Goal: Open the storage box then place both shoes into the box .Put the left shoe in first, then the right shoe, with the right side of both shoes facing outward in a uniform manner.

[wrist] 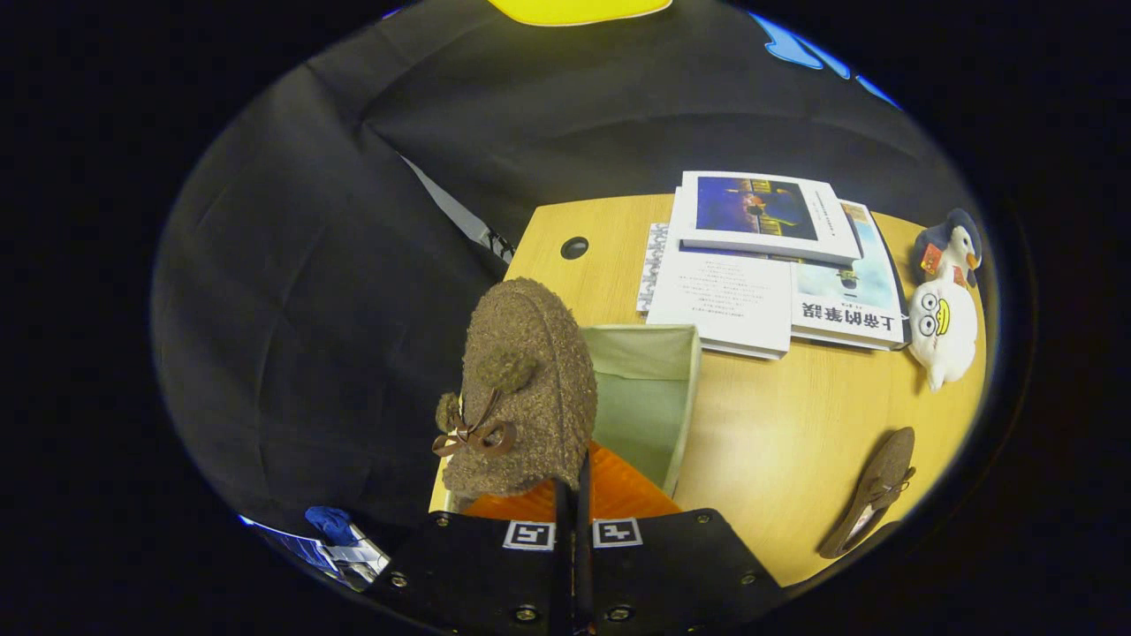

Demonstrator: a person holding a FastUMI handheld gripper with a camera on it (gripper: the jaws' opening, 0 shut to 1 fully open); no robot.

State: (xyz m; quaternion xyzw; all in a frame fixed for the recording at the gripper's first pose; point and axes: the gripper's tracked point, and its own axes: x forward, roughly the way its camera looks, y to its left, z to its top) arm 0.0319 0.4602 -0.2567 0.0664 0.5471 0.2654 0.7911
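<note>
My gripper (573, 508) is shut on a brown fuzzy shoe (526, 380) with a bow and pompoms, pinching its thin edge between the fingers. The shoe hangs upright just ahead of the fingers, over the near left part of the open pale green storage box (687, 397). An orange ribbed surface (618, 490) shows below the shoe beside the fingers; I cannot tell if it belongs to the shoe or the box. The second brown shoe (870, 503) lies flat on the wooden table (778, 442), to the right of the box.
Beyond the box lies a stack of books and papers (760, 265). Two plush toys (944, 309) sit at the table's far right. A round cable hole (574, 247) is near the far left corner. Black cloth hangs left of the table edge.
</note>
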